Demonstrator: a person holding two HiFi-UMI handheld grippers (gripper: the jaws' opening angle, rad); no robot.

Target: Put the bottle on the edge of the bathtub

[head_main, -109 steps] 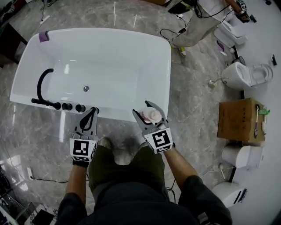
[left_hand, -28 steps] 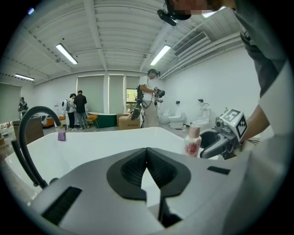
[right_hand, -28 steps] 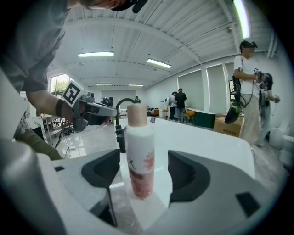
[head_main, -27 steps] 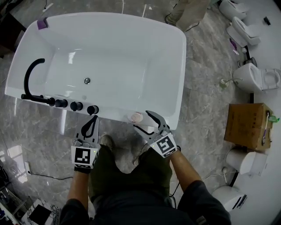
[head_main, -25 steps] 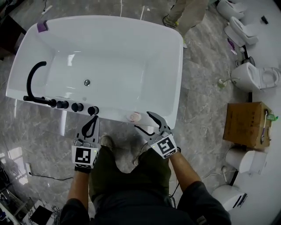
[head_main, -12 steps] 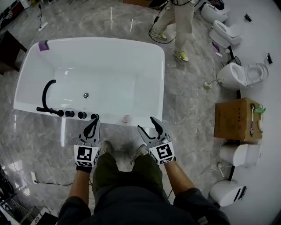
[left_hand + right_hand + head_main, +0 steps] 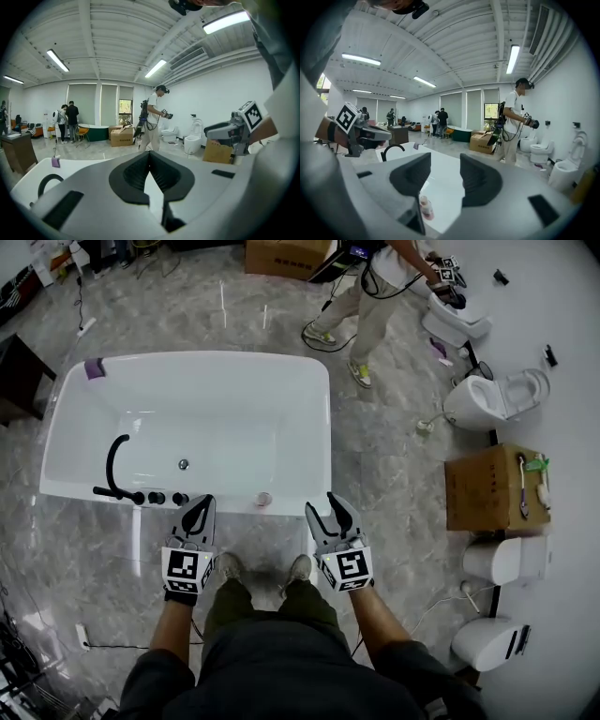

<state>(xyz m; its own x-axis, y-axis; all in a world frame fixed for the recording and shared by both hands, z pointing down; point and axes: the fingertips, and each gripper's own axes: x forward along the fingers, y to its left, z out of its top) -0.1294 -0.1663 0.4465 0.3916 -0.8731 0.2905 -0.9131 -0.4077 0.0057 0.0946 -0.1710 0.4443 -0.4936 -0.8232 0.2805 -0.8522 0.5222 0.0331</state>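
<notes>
**Pink bottle stands on tub's near rim**

Your right gripper hangs just short of the bathtub, its ribbed dark jaws apart and closing on nothing. Your left gripper, alongside, has its jaws pressed together, empty. Just beyond them the small bottle, rounded and pale pink, stands upright on the near edge of the glossy white bathtub, right of the curved black tap. Grey veined marble floor surrounds the tub. Farther right sit a cardboard box and a white toilet; a person stands beyond.
</notes>
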